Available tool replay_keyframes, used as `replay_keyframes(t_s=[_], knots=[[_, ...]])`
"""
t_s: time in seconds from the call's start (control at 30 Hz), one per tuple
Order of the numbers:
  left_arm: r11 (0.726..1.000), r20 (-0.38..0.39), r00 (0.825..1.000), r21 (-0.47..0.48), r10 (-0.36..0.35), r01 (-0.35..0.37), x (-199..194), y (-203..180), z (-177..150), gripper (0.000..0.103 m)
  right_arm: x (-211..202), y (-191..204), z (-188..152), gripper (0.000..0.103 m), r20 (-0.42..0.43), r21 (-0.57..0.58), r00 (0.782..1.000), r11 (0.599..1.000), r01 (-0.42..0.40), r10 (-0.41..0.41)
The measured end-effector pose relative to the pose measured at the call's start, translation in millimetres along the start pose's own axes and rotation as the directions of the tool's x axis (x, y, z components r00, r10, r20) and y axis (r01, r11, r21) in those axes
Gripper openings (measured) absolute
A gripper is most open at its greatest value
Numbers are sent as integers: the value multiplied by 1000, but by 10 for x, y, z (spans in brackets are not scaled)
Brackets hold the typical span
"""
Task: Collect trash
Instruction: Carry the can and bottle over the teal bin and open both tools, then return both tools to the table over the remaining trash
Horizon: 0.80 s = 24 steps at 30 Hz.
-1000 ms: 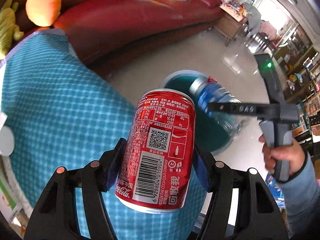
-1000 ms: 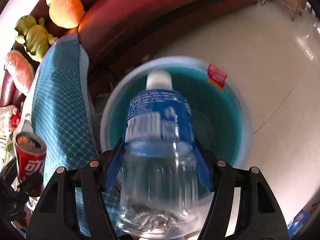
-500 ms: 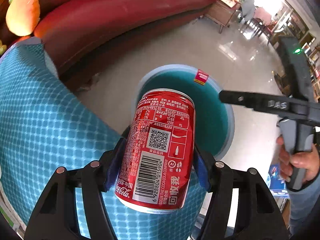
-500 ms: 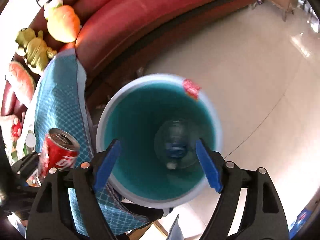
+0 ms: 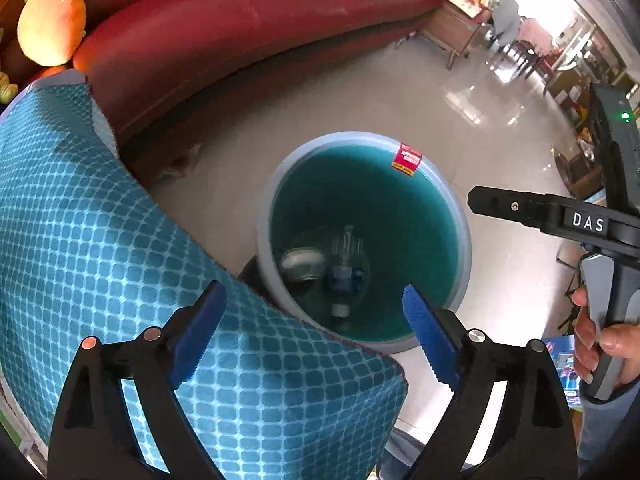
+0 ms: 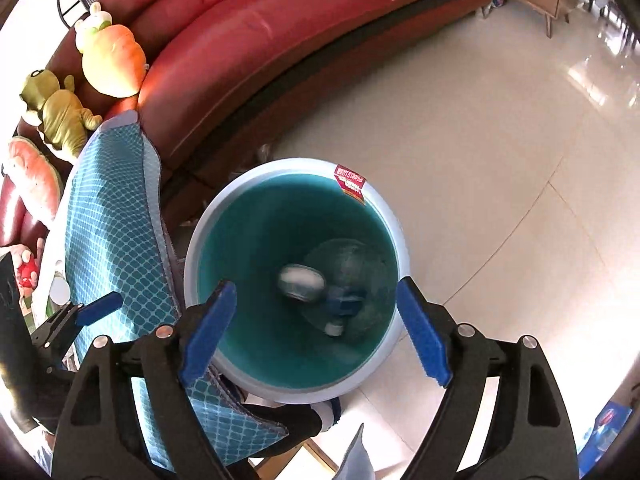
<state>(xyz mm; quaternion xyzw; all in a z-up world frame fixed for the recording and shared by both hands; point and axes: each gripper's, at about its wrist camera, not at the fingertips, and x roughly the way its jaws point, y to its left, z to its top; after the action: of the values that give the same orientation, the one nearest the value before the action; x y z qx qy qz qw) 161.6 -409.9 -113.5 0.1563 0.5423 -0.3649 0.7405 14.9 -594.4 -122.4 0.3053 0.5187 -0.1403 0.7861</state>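
Observation:
A teal bin with a pale rim (image 5: 464, 240) (image 6: 192, 264) stands on the floor beside the table. Inside it lie a clear plastic bottle with a blue label (image 5: 346, 276) (image 6: 342, 304) and a can seen end-on, blurred (image 5: 302, 265) (image 6: 301, 282). My left gripper (image 5: 316, 334) is open and empty above the bin's near edge. My right gripper (image 6: 314, 330) is open and empty above the bin; its body also shows at the right of the left wrist view (image 5: 560, 216). The left gripper's blue pad shows in the right wrist view (image 6: 98, 308).
A teal patterned tablecloth (image 5: 100, 260) (image 6: 112, 216) covers the table next to the bin. A red sofa (image 5: 240, 28) (image 6: 280, 40) with plush toys (image 6: 112, 60) runs behind. A shiny tiled floor (image 6: 500, 140) surrounds the bin. A wooden side table (image 5: 456, 36) stands far right.
My left gripper opened and let go of the red cola can, which dropped into the bin beside the bottle. The right gripper stayed open over the bin.

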Motion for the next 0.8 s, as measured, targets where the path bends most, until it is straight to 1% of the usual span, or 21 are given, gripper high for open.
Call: replay_keyframes(t_s=[0.17, 0.4, 0.63, 0.8], knots=[[1000, 4, 1000, -24, 12, -12, -141, 155, -137, 93, -20, 183, -53, 82, -8, -45, 1000, 999, 15, -15], [998, 48, 998, -46, 45, -43, -490, 389, -404, 95, -40, 606, -186, 83, -26, -129, 1000, 992, -5, 2], [991, 78, 992, -96, 100, -93, -901, 808, -775, 96, -29, 1196, -382, 84, -52, -221, 998, 974, -41, 30], [980, 106, 986, -165, 127, -109, -1260, 1233, -1118, 96, 9, 1712, -568, 84, -89, -294, 995, 953, -68, 43]])
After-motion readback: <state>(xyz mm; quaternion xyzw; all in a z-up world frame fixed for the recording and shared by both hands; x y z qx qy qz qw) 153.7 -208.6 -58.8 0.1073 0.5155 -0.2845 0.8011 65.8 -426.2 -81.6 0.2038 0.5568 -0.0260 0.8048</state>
